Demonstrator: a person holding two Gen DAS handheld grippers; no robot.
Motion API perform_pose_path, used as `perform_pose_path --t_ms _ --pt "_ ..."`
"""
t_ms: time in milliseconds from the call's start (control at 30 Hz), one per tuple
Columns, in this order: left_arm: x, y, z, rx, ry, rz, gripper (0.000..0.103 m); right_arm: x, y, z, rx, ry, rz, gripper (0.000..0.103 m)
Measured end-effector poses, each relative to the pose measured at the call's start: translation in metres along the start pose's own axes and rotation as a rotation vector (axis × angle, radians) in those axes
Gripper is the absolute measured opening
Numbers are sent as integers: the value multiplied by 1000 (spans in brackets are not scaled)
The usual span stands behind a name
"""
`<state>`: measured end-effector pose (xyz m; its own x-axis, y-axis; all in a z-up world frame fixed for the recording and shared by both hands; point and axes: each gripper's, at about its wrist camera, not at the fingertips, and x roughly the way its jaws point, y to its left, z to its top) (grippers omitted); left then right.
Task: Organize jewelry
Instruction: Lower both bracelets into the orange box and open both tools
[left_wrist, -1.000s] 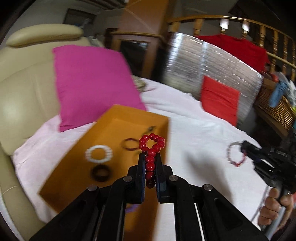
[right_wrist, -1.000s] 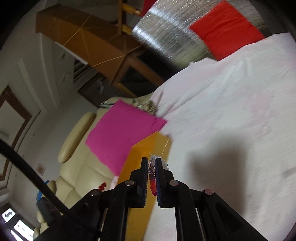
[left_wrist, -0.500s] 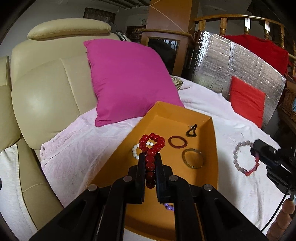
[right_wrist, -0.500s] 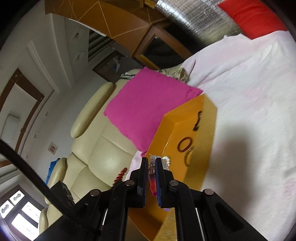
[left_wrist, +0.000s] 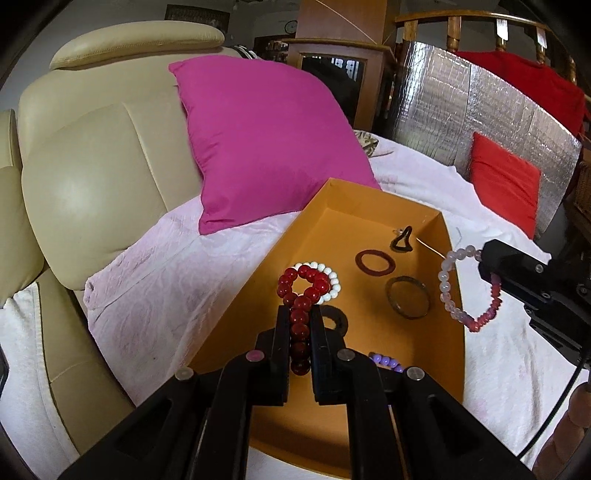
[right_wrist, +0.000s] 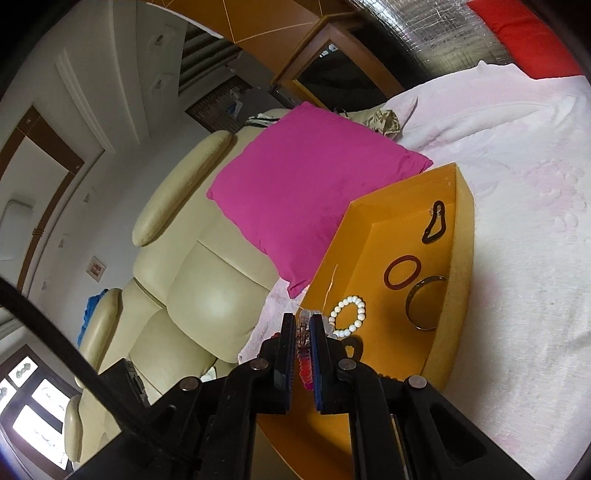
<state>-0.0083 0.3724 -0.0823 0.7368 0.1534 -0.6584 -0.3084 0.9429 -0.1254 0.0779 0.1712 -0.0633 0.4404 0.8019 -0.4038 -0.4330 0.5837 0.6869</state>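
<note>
The left hand-held gripper (left_wrist: 299, 321) reaches forward over the near end of the orange tray (left_wrist: 454, 332), its two fingers pinched tight on a red bead bracelet (left_wrist: 301, 295), whose loop stands up past the fingertips toward 12 o'clock. Over at 3 o'clock in the left wrist view, the right hand-held gripper (left_wrist: 491, 273) comes in from the side, level with the tray's right wall, clamped on a pink-and-clear bead bracelet (left_wrist: 458, 291) that dangles off its tips above that wall. Down in the tray lie a white bead bracelet (right_wrist: 349, 315), a dark red ring bangle (left_wrist: 375, 262), a metal bangle (left_wrist: 407, 302), a black ring (left_wrist: 334, 321), a small dark clip (left_wrist: 402, 240) toward 1 o'clock, and purple beads (left_wrist: 384, 360) close to the near wall. The tray sits on a pale pink bedspread (left_wrist: 177, 266), with a magenta pillow (left_wrist: 266, 147) at 11 o'clock against a cream leather chair (left_wrist: 92, 177).
</note>
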Motion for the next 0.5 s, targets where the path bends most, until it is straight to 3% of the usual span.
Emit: perform_pose_path --t_ms 500 --pt "25 -1 -6 32 107 11 9 40 -10 1 11 73 -71 9"
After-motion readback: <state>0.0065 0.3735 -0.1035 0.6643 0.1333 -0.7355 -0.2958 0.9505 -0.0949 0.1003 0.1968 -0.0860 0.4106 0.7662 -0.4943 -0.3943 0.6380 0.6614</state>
